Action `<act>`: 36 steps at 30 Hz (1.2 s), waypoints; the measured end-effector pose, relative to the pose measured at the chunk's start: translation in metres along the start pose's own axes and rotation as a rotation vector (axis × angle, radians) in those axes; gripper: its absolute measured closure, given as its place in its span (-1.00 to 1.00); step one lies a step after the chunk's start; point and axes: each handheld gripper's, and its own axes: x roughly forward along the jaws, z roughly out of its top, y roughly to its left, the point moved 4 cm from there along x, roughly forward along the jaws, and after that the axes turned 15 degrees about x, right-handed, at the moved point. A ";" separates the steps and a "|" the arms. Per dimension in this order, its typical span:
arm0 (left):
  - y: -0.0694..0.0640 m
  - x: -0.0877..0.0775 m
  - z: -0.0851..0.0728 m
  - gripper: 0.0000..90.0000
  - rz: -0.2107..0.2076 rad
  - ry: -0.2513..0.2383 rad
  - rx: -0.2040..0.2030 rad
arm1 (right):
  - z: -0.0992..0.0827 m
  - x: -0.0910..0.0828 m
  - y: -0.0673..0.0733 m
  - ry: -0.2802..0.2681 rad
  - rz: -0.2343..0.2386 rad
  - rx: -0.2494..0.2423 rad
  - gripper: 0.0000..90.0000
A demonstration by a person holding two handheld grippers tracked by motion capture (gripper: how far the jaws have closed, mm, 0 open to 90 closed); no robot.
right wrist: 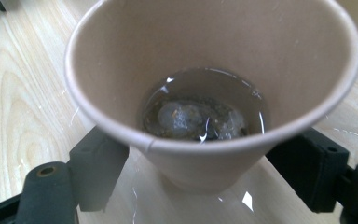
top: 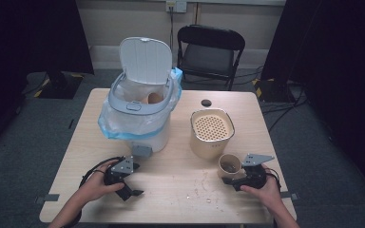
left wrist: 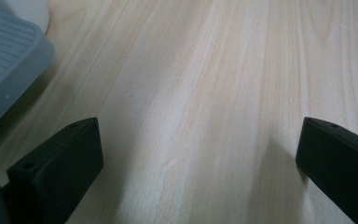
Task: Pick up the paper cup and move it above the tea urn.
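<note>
At lower right of the high view our right gripper (top: 238,180) brackets the small brown paper cup of wet dregs (top: 229,166) on the pale wooden desk (top: 180,190), jaws seemingly not yet pinching, probably readying a lift, while our left gripper (top: 129,189) rests wide open and empty at lower left.

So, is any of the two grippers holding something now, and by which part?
The right gripper has its jaws around the lower wall of the brown paper cup, though contact is unclear. The left gripper is open, holding nothing.

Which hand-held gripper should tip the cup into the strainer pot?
Right. The right hand-held gripper already straddles the brown paper cup beside the beige strainer-topped pot; the left hand-held gripper sits open over bare wood.
</note>
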 end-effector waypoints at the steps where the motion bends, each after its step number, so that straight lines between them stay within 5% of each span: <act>1: 0.000 0.000 0.000 -1.00 0.001 0.001 0.000 | 0.001 0.001 -0.001 -0.002 -0.005 -0.007 -0.52; 22: 0.000 0.000 0.000 -1.00 -0.001 0.000 0.001 | 0.005 0.005 0.002 -0.105 0.031 0.011 -0.48; 36: 0.000 0.000 0.000 -1.00 0.000 0.000 0.001 | 0.007 0.011 0.003 -0.113 0.033 -0.001 -0.42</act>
